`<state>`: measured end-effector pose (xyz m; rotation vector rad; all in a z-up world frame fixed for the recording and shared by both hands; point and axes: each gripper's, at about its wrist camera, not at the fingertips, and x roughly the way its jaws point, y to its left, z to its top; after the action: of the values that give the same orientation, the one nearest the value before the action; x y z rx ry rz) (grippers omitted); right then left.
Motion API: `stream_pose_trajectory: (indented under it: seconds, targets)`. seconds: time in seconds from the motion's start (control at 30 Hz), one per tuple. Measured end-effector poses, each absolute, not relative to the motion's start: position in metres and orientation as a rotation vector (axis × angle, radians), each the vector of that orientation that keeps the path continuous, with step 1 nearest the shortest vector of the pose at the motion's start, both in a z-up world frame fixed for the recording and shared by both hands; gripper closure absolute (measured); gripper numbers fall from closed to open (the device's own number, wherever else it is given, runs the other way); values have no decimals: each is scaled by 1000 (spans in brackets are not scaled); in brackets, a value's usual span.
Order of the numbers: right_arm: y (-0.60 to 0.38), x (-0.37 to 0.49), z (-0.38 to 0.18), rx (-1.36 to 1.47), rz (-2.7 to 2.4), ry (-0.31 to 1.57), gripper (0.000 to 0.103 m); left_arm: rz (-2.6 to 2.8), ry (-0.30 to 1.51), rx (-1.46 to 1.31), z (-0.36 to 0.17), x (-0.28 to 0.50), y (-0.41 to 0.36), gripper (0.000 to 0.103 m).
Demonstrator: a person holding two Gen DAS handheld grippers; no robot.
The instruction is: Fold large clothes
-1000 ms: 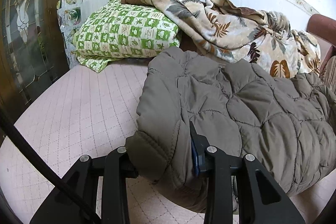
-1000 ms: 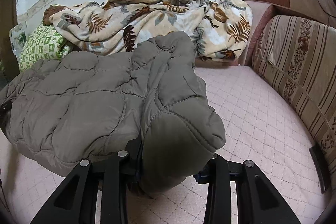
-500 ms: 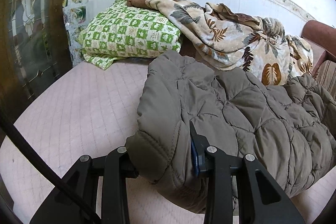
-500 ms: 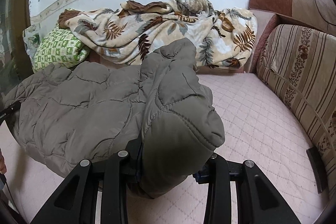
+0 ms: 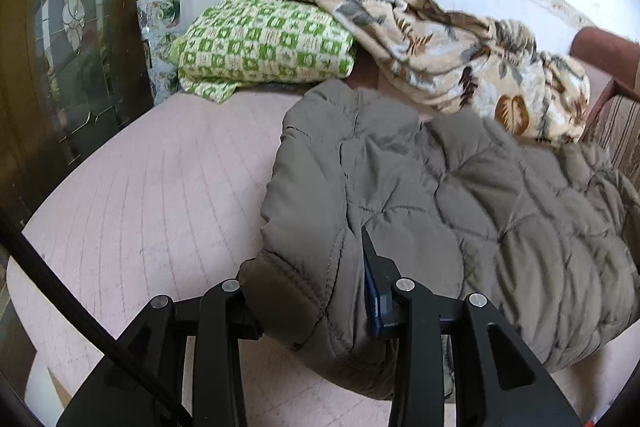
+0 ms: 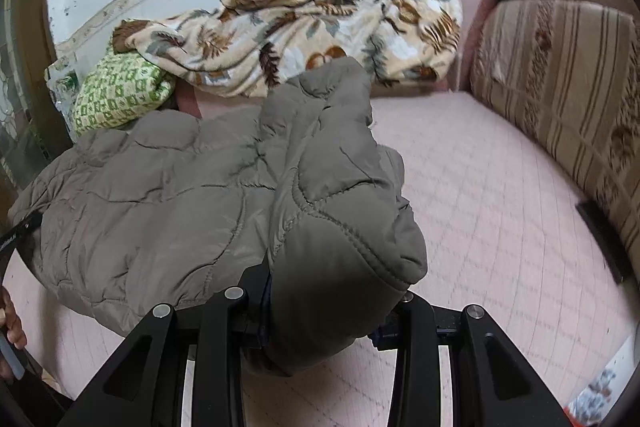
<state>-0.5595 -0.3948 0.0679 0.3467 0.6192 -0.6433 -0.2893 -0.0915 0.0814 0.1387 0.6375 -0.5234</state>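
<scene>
Pink quilted bed cover (image 5: 160, 195) filled the left wrist view, bare on the left up to a dark glazed door (image 5: 72, 39). No readable writing. Grey quilted jacket (image 5: 460, 195) lay on the bed, one corner clamped in the left hand-held gripper (image 5: 312, 299). Green checked pillow (image 5: 264, 47) and leaf-print blanket (image 5: 460, 55) sat against the wall.

Right wrist view: right hand-held gripper (image 6: 332, 315) was closed on the jacket's other bunched corner (image 6: 340, 239). Open bed cover ran right to a striped cushion (image 6: 560, 87).
</scene>
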Motion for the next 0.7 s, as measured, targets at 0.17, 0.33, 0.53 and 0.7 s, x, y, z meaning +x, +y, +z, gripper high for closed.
stream_pose_trajectory:
  seconds: [0.17,0.33,0.53,0.7]
  targets:
    - [-413,-564,43,456,-651,671,65,-502,704,126,58,-283,-83,61]
    - [-429,-576,20,616,-634,677,59,-502,726,115,43,-280,-75,50]
    - [-451,-608,-4,908,-564,625,36,-514,784,4,35,-268,-51,29]
    - [-449,-646,3,1012,-536,554,34,-504,788,-39,43,-270,-31,26]
